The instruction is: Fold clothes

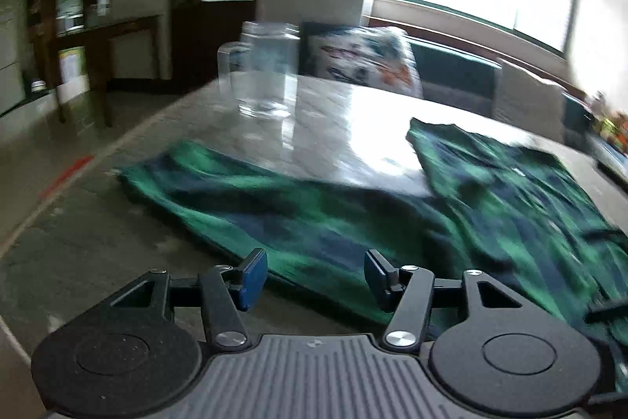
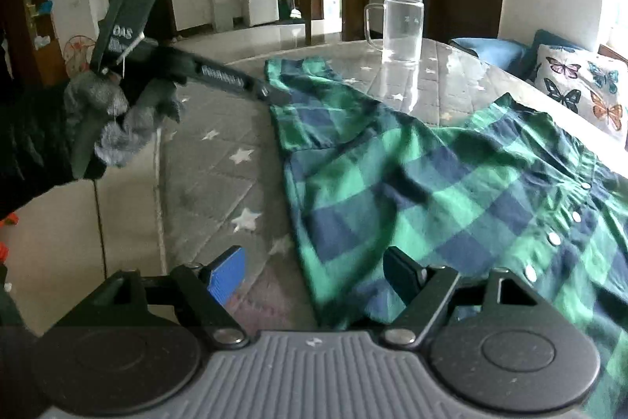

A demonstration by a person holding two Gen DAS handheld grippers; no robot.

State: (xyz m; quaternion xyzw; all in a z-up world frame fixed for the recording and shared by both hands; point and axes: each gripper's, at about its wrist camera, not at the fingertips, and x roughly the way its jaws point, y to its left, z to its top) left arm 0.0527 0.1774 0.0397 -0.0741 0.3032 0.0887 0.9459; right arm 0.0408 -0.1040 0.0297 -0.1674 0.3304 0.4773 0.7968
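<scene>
With both my left gripper (image 1: 316, 277) and right gripper (image 2: 314, 279) wide and empty, I pinch the near hem of the plaid shirt (image 2: 412, 175), spread on the table (image 2: 204, 160), squarely before lifting.

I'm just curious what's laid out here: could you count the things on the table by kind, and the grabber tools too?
Shirt: 1
Glass mug: 1
Grippers: 2, the left gripper and the right gripper, both open and empty
Total: 4
</scene>
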